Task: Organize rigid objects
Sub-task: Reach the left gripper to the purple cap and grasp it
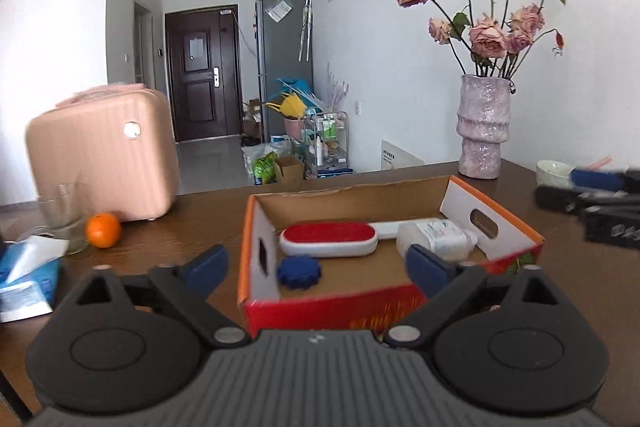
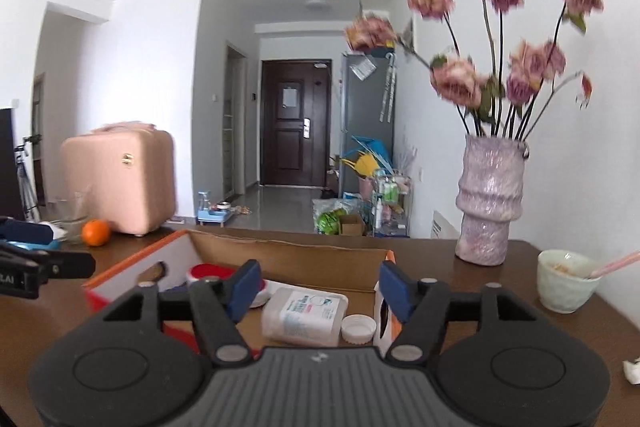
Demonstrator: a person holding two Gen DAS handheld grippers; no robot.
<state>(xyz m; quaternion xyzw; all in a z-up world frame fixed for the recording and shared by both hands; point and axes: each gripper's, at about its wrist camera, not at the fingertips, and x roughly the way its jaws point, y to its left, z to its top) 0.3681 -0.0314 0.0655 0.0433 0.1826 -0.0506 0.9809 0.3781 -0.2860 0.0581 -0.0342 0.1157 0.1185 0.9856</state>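
A: Cardboard, the box (image 1: 384,211) on the counter (image 1: 180,227). Left view: the left hand-held gripper (image 1: 316,263) gapes wide, holding nothing. Inside lie a red-topped brush (image 1: 328,239), a blue cap (image 1: 300,271) and a clear bottle (image 1: 438,235).

B: Right view: the right hand-held gripper (image 2: 320,285) is also open and empty, over the same bottle (image 2: 304,315); a white lid (image 2: 359,329) sits beside it.

A: That bottle looks light, stiff, slick. I'd pinch its flat sides.
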